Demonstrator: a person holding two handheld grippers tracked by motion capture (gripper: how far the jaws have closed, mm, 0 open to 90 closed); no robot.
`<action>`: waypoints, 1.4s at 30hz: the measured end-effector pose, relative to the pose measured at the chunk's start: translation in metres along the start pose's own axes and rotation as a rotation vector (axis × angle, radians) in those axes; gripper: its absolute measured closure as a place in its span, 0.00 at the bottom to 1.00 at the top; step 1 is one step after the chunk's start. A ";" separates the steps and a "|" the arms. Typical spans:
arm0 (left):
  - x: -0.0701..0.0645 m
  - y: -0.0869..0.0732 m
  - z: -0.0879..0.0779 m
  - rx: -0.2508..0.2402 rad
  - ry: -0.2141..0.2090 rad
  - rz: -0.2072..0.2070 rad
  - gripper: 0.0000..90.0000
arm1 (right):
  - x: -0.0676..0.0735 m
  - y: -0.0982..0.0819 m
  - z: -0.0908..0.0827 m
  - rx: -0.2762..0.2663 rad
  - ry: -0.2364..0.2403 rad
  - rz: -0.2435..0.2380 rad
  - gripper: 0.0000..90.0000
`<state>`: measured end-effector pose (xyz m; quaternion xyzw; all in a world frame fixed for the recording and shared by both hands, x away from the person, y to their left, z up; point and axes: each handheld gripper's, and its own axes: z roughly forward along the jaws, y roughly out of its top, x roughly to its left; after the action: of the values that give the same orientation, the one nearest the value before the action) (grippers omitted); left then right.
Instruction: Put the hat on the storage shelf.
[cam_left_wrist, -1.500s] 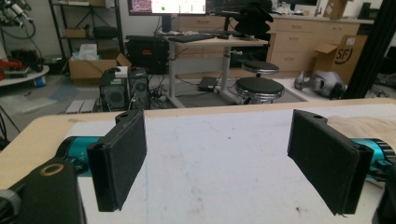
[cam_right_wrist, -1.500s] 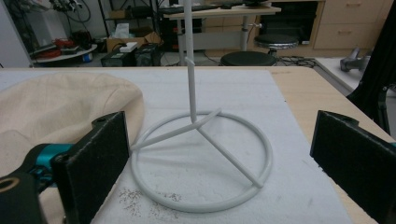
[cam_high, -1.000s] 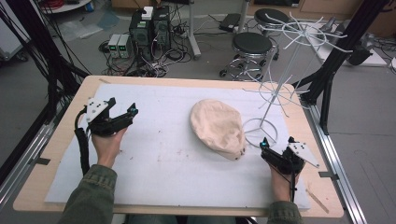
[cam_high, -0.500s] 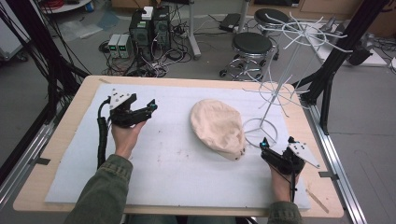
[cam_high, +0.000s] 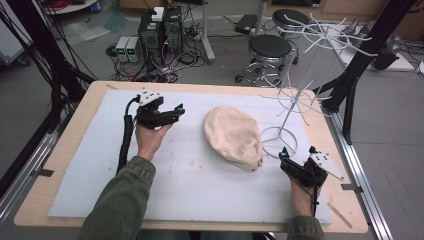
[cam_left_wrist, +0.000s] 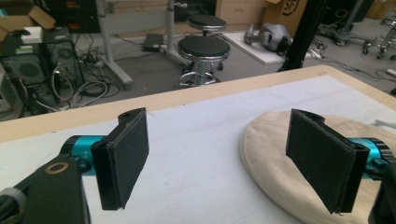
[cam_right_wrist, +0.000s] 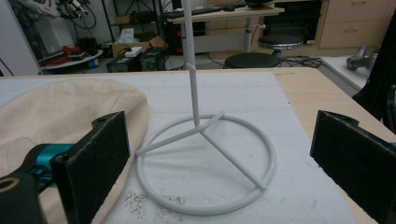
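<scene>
A beige cloth cap (cam_high: 232, 137) lies flat on the white mat, right of the middle. My left gripper (cam_high: 175, 114) hovers just left of it, held palm-up, pointing at the cap. In the left gripper view this gripper (cam_left_wrist: 224, 161) is open, and the cap's (cam_left_wrist: 275, 154) edge lies beyond the right pad (cam_left_wrist: 322, 163). My right gripper (cam_high: 297, 153) rests near the table's right front, beside the cap's near end. It is open (cam_right_wrist: 224, 163), facing the ring base (cam_right_wrist: 205, 208) of a white wire rack, with the cap (cam_right_wrist: 60, 112) at the left.
The wire rack (cam_high: 300, 85) stands at the table's back right, with thin arms spreading from its top (cam_high: 325, 35). The white mat (cam_high: 200, 190) covers most of the wooden table (cam_high: 65, 150). Stools, computers and cables sit on the floor beyond the far edge.
My left gripper has moved right from the table's far left to just beside the cap. The right gripper and the cap have stayed put.
</scene>
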<state>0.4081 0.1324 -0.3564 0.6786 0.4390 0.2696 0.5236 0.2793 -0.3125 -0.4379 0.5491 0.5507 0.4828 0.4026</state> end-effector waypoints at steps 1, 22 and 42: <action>-0.003 0.001 0.004 0.008 -0.007 0.003 0.24 | -0.001 0.001 0.000 -0.002 0.002 0.002 0.04; -0.051 -0.019 0.079 0.209 -0.123 0.039 0.24 | -0.001 0.001 0.000 0.008 0.002 -0.024 0.04; -0.079 -0.038 0.113 0.377 -0.092 0.048 0.25 | 0.000 0.000 0.002 0.014 0.020 -0.043 0.04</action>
<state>0.4531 0.0121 -0.4194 0.7864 0.4410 0.1637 0.4003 0.2809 -0.3128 -0.4386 0.5352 0.5699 0.4754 0.4035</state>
